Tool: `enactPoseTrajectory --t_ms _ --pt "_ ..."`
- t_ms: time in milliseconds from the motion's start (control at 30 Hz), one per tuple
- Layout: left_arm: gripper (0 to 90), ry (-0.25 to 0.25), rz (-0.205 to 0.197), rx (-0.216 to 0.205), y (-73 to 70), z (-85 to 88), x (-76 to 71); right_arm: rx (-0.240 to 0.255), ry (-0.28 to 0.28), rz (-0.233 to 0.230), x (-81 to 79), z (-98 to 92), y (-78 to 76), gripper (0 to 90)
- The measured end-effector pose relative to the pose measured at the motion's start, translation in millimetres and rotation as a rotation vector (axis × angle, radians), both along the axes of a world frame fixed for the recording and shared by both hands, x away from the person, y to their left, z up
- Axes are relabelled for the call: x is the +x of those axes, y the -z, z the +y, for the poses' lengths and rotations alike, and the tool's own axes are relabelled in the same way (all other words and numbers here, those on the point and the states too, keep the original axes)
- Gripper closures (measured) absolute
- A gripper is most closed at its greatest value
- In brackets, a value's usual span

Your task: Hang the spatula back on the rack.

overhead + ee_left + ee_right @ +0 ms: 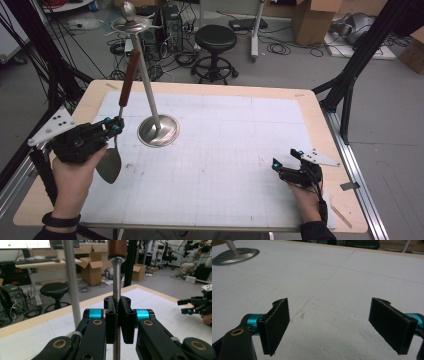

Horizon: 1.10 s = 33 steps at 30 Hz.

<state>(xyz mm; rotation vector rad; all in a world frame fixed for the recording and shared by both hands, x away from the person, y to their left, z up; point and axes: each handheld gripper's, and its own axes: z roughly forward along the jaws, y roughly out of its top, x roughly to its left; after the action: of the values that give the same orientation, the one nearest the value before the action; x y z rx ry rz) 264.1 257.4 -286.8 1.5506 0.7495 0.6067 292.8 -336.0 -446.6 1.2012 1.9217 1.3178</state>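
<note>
High view: I see right gripper (pixel 290 161) idle at 4 o'clock, jaws apart and empty, left gripper (pixel 116 125) at 9 clamped on the spatula (pixel 121 102) shank, lifted off the table beside the stand (pixel 158 131); hanging likely remains.

Even, flat overhead light fills the room; the white mat (pixel 215 150) reads bright without blowing out, and shadows beneath the hands are soft and short. A dull sheen rides the steel base (pixel 158 131) and pole (pixel 72 282) of the stand, with no hard glare. The high view is slightly soft and grainy, its straight frame bars bowing toward the edges. In the left gripper view the near jaws are sharp, while the background office and a bright monitor (pixel 25 243) at top left wash out. The right gripper view is dimmer, bluish and noisy, its pads (pixel 275 325) slightly blurred.
</note>
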Motion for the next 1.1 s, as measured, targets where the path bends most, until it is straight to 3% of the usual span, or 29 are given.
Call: enactPoseTrajectory --t_ms 200,400,1100 --pt "84.4 -0.055 -0.045 -0.024 -7.6 17.8 6.0 -0.005 0.000 -0.005 0.2 0.1 0.2 16.4" --pt "84.4 -0.077 -0.063 -0.043 -15.9 29.3 13.8 -0.003 -0.001 -0.002 0.1 0.1 0.1 16.4" --pt "84.4 -0.057 -0.036 -0.040 -13.2 32.5 34.6 -0.006 -0.004 -0.004 0.3 0.1 0.1 16.4"
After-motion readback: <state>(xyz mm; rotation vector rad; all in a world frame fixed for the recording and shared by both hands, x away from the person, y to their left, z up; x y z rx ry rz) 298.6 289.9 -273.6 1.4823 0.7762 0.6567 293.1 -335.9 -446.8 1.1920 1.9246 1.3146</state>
